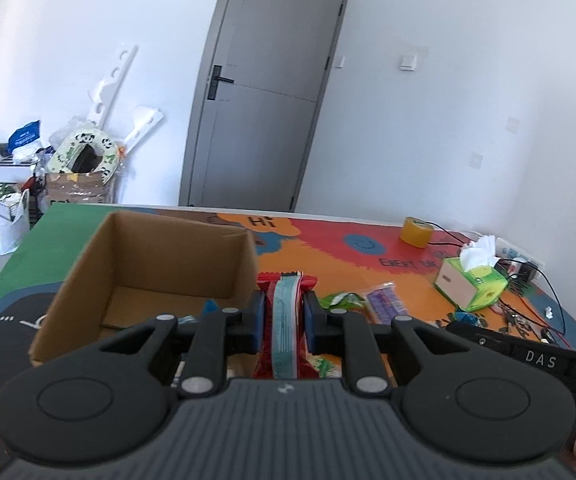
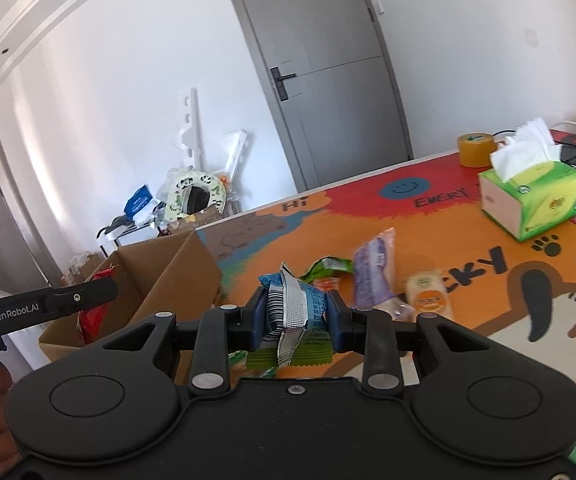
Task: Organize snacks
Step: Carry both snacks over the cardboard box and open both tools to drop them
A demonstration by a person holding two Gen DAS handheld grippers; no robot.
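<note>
- Table [image 1: 328, 236] under a bright cartoon mat, orange, red and green; grey door [image 1: 263, 88] behind in a white wall
- Cardboard box [image 1: 143, 272] open-topped on the table's left part; brown floor mostly bare in the left wrist view
- Green tissue box [image 2: 532, 204] far right, white tissue standing out of the top; yellow tape roll [image 2: 476, 150] beyond it near the table edge
- Left gripper [image 1: 284, 320] clamped tight on a red snack packet [image 1: 283, 332], held just beside the box's right wall
- Right gripper [image 2: 296, 316] closed fast on a blue snack packet [image 2: 294, 308], silver seam facing the camera, raised above the mat
- Loose on the mat ahead: purple packet [image 2: 372, 276], green packet [image 2: 328, 266], small orange-labelled packet [image 2: 428, 296]; all well apart from the box
</note>
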